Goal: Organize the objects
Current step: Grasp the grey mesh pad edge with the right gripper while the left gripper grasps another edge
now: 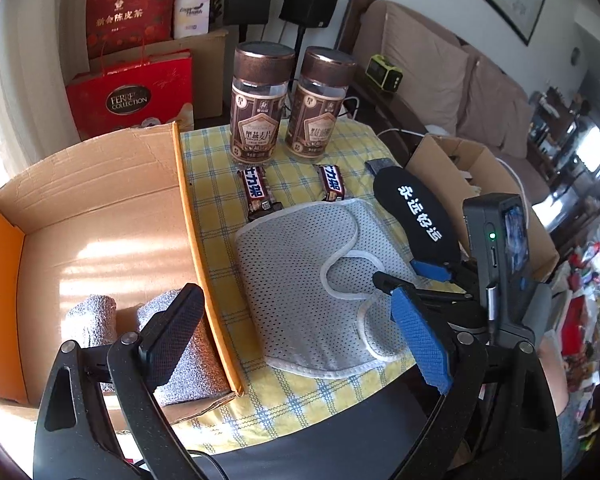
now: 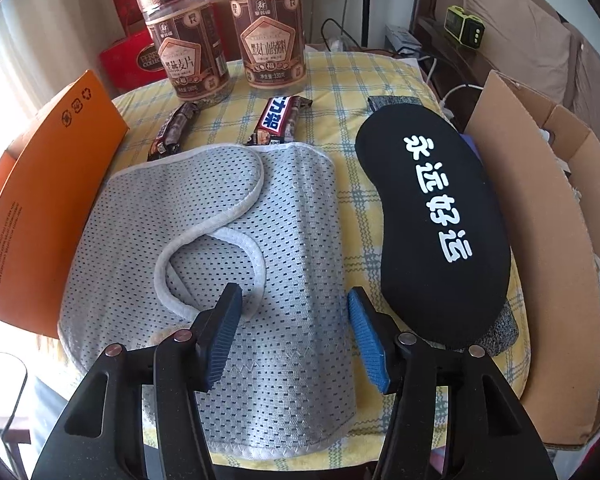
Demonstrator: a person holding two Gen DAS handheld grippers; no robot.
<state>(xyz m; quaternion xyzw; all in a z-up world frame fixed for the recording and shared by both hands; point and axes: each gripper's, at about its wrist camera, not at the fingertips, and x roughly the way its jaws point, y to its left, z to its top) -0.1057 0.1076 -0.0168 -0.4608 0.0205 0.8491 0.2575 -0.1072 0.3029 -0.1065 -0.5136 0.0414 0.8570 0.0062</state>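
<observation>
A grey mesh pad (image 1: 312, 280) (image 2: 228, 248) lies on the yellow checked cloth (image 1: 216, 168) (image 2: 340, 96). A black eye mask with white characters (image 1: 416, 212) (image 2: 436, 204) lies to its right. Two snack bars (image 1: 256, 192) (image 1: 332, 182) (image 2: 278, 118) and two brown-lidded jars (image 1: 260, 104) (image 1: 320, 104) (image 2: 184, 36) (image 2: 272, 28) stand behind. My left gripper (image 1: 296, 344) is open and empty, straddling the orange box's (image 1: 100, 216) right wall. My right gripper (image 2: 294, 336) is open and empty over the pad's near end; it also shows in the left wrist view (image 1: 414, 280).
Two rolled grey towels (image 1: 92, 320) (image 1: 192, 344) lie in the orange-edged cardboard box at left, whose wall also shows in the right wrist view (image 2: 48, 184). Another open cardboard box (image 1: 460, 168) (image 2: 548, 216) stands at right. Red gift bags (image 1: 132, 92), speakers and a sofa are behind.
</observation>
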